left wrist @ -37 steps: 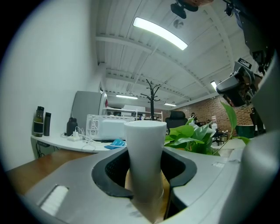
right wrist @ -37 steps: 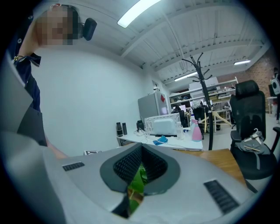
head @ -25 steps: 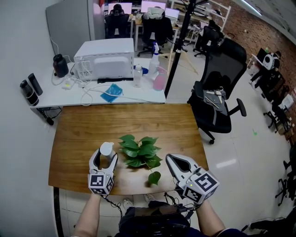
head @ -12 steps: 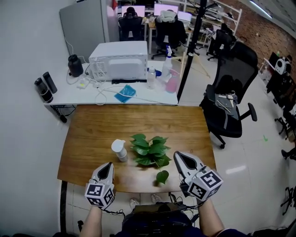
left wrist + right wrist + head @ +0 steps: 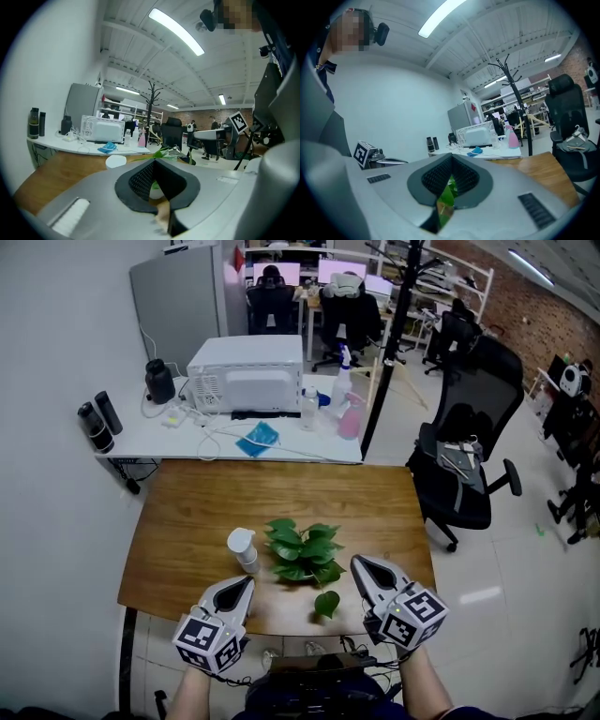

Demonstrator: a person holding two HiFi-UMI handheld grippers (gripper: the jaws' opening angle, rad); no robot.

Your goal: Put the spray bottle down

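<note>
So the putting-down part looks basically done to me; the spray bottle (image 5: 243,548) is standing upright on the wooden table (image 5: 187,507), just left of the little potted plant (image 5: 302,553) and nothing's touching it; the left gripper (image 5: 247,583) sits back toward the near edge of the table, a bit short of the bottle, jaws pressed together with nothing in them (its own view just shows the closed pads with the bottle's white cap beyond); the right gripper (image 5: 358,562) is also clamped closed on nothing, off to the plant's other side, only a leaf peeking past its pads; my guess is the next move is nothing fancy, just keep both hands clear and don't bump the bottle or the leaves; compared to a second ago, that's when the left jaws were spread wide right around the bottle; since then they've let it go, pulled away toward the person and snapped closed, while the right one has hardly budged.
</note>
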